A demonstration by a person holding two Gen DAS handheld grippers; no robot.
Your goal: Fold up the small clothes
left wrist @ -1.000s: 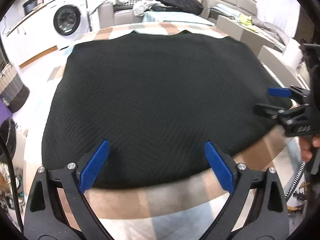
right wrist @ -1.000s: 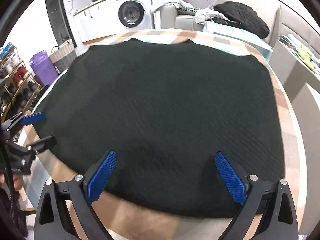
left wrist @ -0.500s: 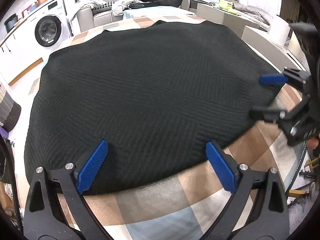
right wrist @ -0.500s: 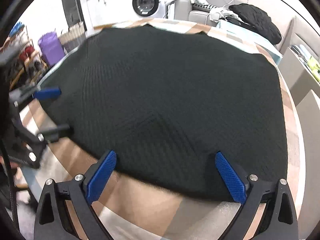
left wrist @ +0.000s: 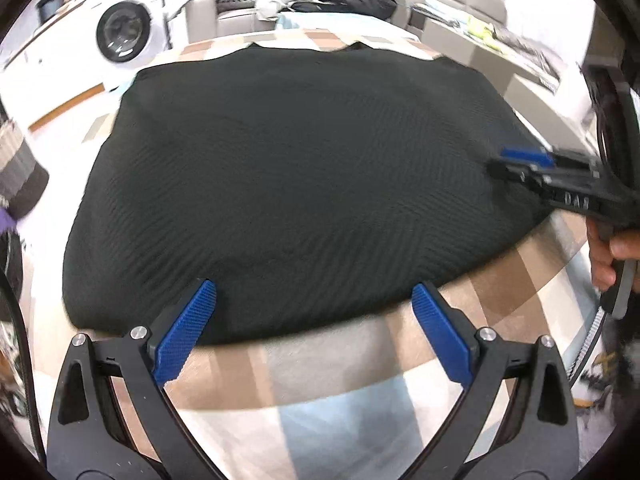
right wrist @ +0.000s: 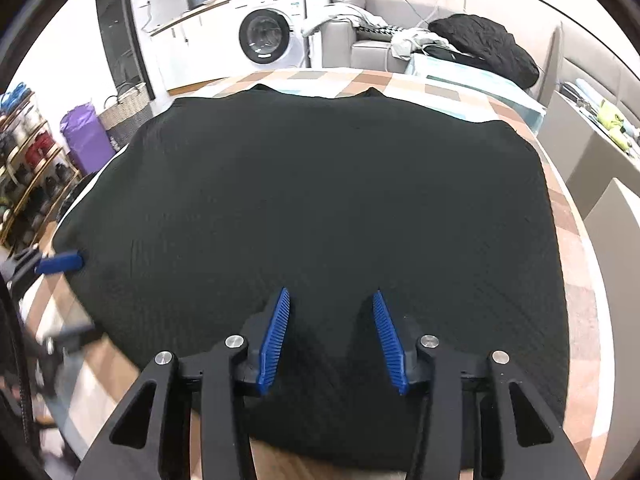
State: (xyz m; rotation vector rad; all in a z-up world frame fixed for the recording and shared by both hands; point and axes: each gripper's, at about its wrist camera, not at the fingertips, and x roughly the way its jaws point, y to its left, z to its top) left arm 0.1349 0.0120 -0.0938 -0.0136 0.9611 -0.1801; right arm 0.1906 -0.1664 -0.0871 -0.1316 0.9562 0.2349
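Note:
A black knit garment [left wrist: 296, 176] lies spread flat over a checked table [left wrist: 328, 364]; it also fills the right wrist view [right wrist: 340, 208]. My left gripper [left wrist: 312, 300] is open, its fingertips at the garment's near hem. It also shows at the left edge of the right wrist view [right wrist: 60, 292], wide open. My right gripper [right wrist: 330, 300] is half closed, its blue pads over the garment's near edge, with a gap between them. In the left wrist view the right gripper [left wrist: 516, 162] reaches over the garment's right edge, jaws nearly together.
A washing machine [right wrist: 272, 36] stands behind the table. A grey sofa holds piled clothes and a black bundle [right wrist: 484, 44]. A wicker basket [right wrist: 124, 112], a purple bag [right wrist: 82, 136] and shelves stand at the left. Grey boxes [right wrist: 600, 184] stand at the right.
My right gripper's jaws have narrowed from wide open to half closed and moved onto the garment's edge. My left gripper stays open at the hem.

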